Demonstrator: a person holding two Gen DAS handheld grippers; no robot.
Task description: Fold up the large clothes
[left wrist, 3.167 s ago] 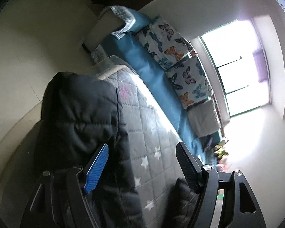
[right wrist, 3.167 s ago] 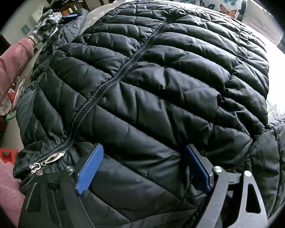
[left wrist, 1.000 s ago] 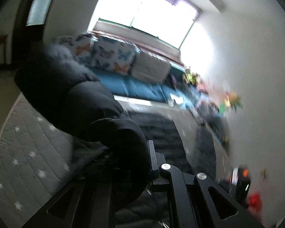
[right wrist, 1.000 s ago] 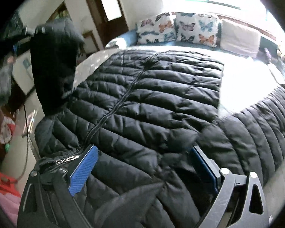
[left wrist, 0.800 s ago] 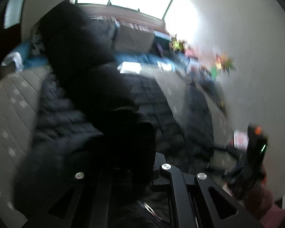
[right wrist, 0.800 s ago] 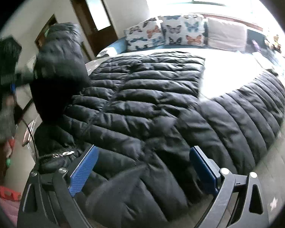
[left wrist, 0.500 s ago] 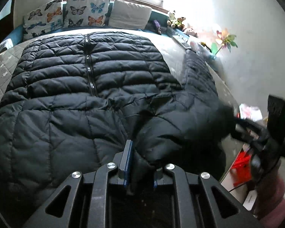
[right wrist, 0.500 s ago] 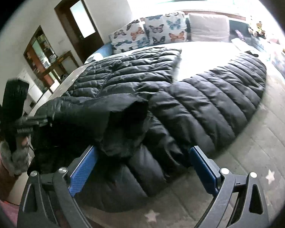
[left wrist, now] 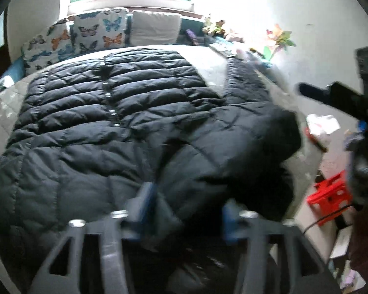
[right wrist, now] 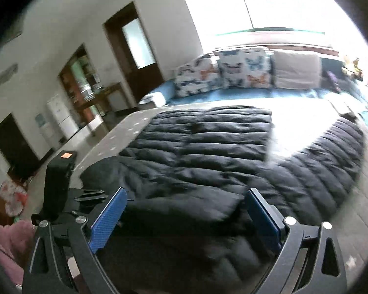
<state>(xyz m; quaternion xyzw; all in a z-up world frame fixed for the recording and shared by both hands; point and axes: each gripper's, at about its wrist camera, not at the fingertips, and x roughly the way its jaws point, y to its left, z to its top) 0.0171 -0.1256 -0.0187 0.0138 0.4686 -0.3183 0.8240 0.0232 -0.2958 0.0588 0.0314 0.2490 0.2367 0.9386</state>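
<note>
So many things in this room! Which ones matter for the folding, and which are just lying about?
For the job:
- black puffer jacket
- left gripper, open
- right gripper, open

Just lying about:
- butterfly pillows
- plain pillow
- red stool
- star-print quilt

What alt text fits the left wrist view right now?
A black puffer jacket lies spread zipper-up on a grey quilted bed, one sleeve folded across its chest. The left gripper, open, hangs above the near edge; butterfly pillows line the bright window behind.
</note>
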